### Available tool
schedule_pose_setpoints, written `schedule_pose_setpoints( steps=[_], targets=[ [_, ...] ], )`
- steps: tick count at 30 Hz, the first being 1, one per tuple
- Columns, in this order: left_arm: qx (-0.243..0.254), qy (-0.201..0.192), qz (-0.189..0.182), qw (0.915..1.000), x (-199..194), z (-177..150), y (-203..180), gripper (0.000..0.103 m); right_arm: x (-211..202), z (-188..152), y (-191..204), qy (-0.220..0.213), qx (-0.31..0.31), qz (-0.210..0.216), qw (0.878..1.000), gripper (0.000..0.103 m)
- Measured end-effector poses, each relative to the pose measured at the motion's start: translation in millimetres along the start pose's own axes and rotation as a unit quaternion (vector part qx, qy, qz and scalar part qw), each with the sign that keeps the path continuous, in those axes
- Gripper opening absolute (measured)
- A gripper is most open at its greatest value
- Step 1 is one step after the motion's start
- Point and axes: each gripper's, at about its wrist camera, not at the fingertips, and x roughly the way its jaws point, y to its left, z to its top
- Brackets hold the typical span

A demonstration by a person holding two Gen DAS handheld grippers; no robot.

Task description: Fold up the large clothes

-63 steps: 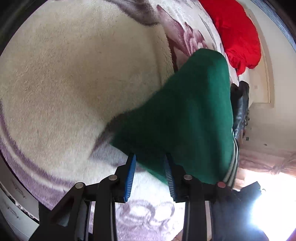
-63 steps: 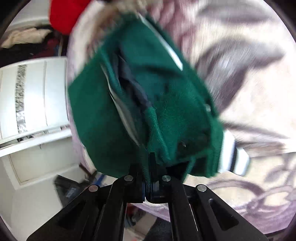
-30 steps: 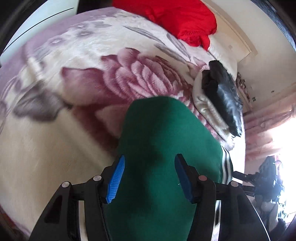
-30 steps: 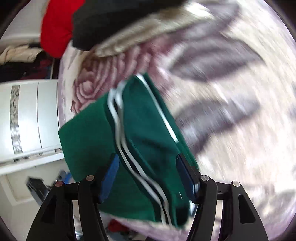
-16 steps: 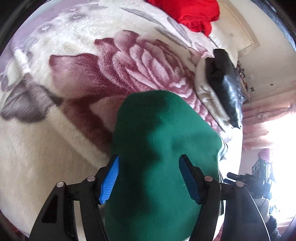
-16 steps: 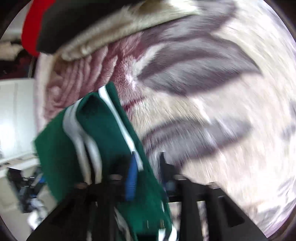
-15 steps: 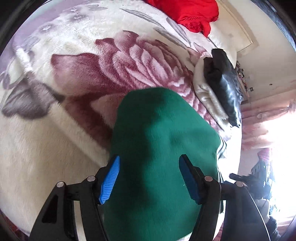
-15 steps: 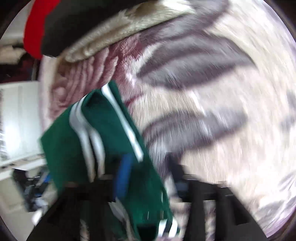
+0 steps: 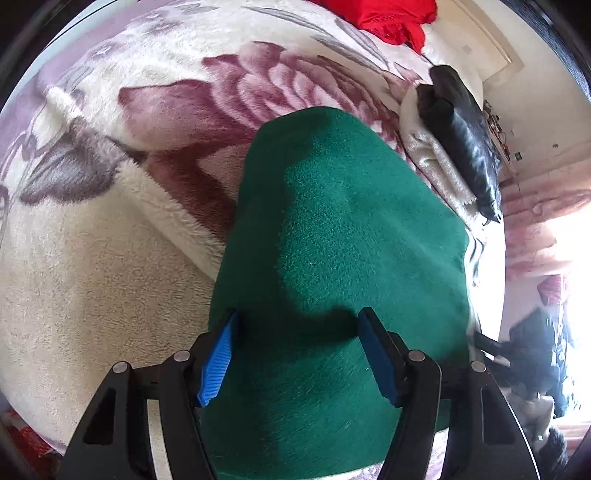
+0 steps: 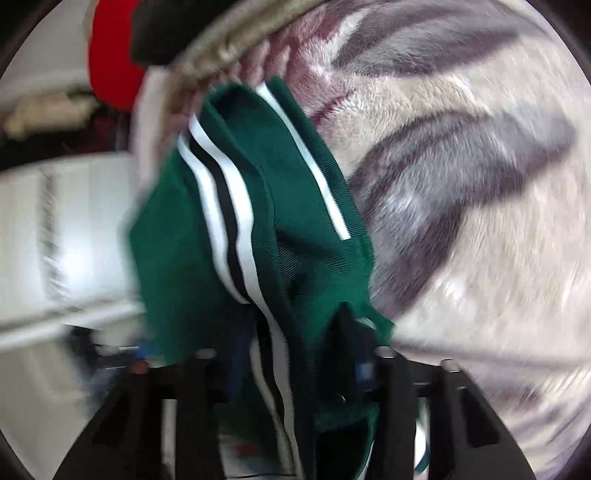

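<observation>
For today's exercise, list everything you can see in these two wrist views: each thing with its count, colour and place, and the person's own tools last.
Green garment: one, dark green with white and black stripes at its edge, lying on the blanket under both grippers.
Blanket: one, cream with purple-pink flowers and grey leaves, covering the bed.
Red cloth: one, red, at the far end of the bed.
Black garment: one, black, on a cream fold right of the green garment.
White cupboard: one, white, beside the bed, blurred.
Left hand-held gripper: black with blue pads, open over the green garment.
Right hand-held gripper: black, blurred, jaws closing with the striped edge between them.
</observation>
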Motion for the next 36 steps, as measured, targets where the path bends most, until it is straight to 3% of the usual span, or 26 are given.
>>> schedule_pose_setpoints(
  steps=[1,2,3,5,6,8,9,10,11,13,14,15,16,17,19,21,23,25,26,29,31,34,36],
  targets=[
    [-0.005,0.002,-0.007,1.0000,0.6,0.3,3.9,0.063,-7.0,-4.7,-9.2,0.008,0.038,0.059,0.997,0.025],
    [-0.011,0.003,-0.014,0.9998,0.8,-0.1,7.7,0.063,-10.1,-11.0,-24.5,0.017,0.097,0.146,0.984,0.014],
    [-0.017,0.004,-0.019,0.9997,1.3,-0.5,11.7,0.063,-9.0,-15.3,-38.0,0.019,0.134,0.186,0.973,0.006],
    [-0.027,0.006,-0.030,0.9992,2.7,-1.2,16.1,0.063,6.0,-22.0,-74.0,0.025,0.194,0.179,0.964,0.005],
    [-0.031,0.007,-0.032,0.9990,3.7,-1.8,17.3,0.063,18.9,-27.4,-95.0,0.033,0.243,0.189,0.951,0.004],
    [-0.030,0.008,-0.029,0.9991,4.1,-2.7,15.2,0.063,49.9,-38.8,-131.9,0.053,0.336,0.264,0.903,0.001],
    [-0.029,0.006,-0.027,0.9992,2.8,-3.0,13.4,0.063,53.5,-33.9,-133.4,0.058,0.318,0.259,0.910,0.001],
    [-0.028,0.004,-0.025,0.9993,1.5,-2.9,12.3,0.063,48.2,-26.8,-126.2,0.055,0.286,0.242,0.925,0.002],
    [-0.026,0.004,-0.025,0.9993,0.2,-2.5,10.8,0.063,37.7,-17.2,-110.7,0.056,0.242,0.218,0.944,0.009],
    [-0.023,0.001,-0.027,0.9994,-2.8,-2.3,9.4,0.063,15.9,-2.9,-82.5,0.050,0.183,0.168,0.967,0.038],
    [-0.023,-0.001,-0.030,0.9993,-4.4,-2.5,9.2,0.063,-1.0,2.9,-68.3,0.033,0.150,0.139,0.978,0.068],
    [-0.024,-0.004,-0.034,0.9991,-5.9,-3.2,9.0,0.063,-16.8,6.8,-57.8,0.013,0.124,0.114,0.986,0.084],
    [-0.024,-0.005,-0.035,0.9991,-6.8,-3.8,8.9,0.063,-32.0,10.6,-47.4,-0.002,0.099,0.086,0.991,0.085],
    [-0.024,-0.008,-0.036,0.9990,-7.7,-4.6,8.8,0.063,-41.5,12.9,-35.0,-0.006,0.077,0.062,0.995,0.085],
    [-0.028,-0.013,-0.037,0.9988,-8.9,-6.6,9.4,0.063,-45.0,8.4,-20.9,0.014,0.058,0.054,0.997,0.085],
    [-0.033,-0.015,-0.038,0.9986,-9.5,-7.8,10.3,0.063,-37.6,1.2,-15.0,0.045,0.044,0.032,0.998,0.085],
    [-0.034,-0.019,-0.038,0.9985,-10.6,-9.5,11.0,0.063,-14.3,-9.8,-8.9,0.082,0.022,-0.017,0.996,0.084],
    [-0.030,-0.019,-0.034,0.9988,-12.5,-11.7,10.7,0.063,-1.5,-30.2,-11.0,0.098,0.005,-0.046,0.994,0.049],
    [-0.026,-0.020,-0.032,0.9989,-14.0,-13.1,10.7,0.063,1.1,-37.2,-9.1,0.100,-0.006,-0.069,0.993,0.022],
    [-0.018,-0.017,-0.026,0.9994,-17.9,-20.5,13.8,0.063,-16.4,-41.4,-10.3,0.048,0.016,-0.071,0.996,0.019],
    [-0.025,-0.017,-0.031,0.9990,-20.3,-26.8,18.0,0.063,-27.4,-34.2,-23.0,0.009,0.029,-0.102,0.994,0.007],
    [-0.049,-0.014,-0.043,0.9977,-24.8,-41.0,27.7,0.063,-21.9,-24.1,-33.0,0.023,0.049,-0.103,0.993,0.006],
    [-0.062,-0.015,-0.052,0.9966,-28.1,-55.8,33.5,0.063,-22.7,-15.6,-18.0,0.044,0.012,-0.123,0.991,0.009]
  ],
)
